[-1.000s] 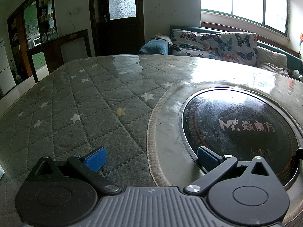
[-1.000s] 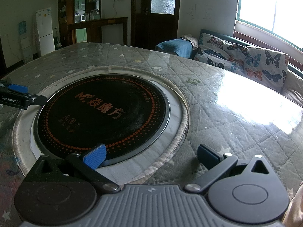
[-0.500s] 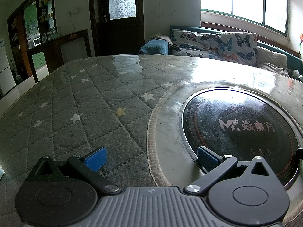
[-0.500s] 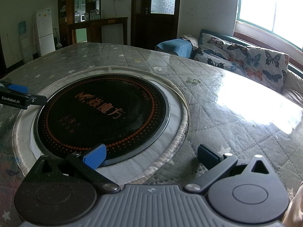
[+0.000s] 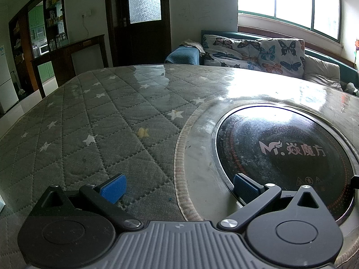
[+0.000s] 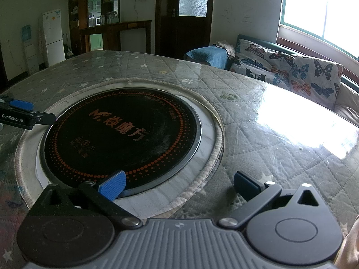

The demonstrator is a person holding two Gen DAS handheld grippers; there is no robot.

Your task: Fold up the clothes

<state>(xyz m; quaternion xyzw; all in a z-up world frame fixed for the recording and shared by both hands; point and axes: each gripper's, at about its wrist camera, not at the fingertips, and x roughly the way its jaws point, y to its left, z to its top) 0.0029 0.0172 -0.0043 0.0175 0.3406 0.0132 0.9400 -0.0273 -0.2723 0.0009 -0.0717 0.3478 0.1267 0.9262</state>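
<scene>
Quilted table cover [image 5: 94, 121] is shown by the left wrist view; left gripper [image 5: 178, 185] jaws are spread, empty. Right wrist view: right gripper [image 6: 178, 185] likewise spread beside the inset cooktop [image 6: 121, 139]. No clothes are seen, so handling and grasp points cannot be judged.

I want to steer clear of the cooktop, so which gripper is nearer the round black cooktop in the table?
Both about equal. The left gripper has one finger over the black cooktop's left edge; the right gripper has one over its near edge.
</scene>
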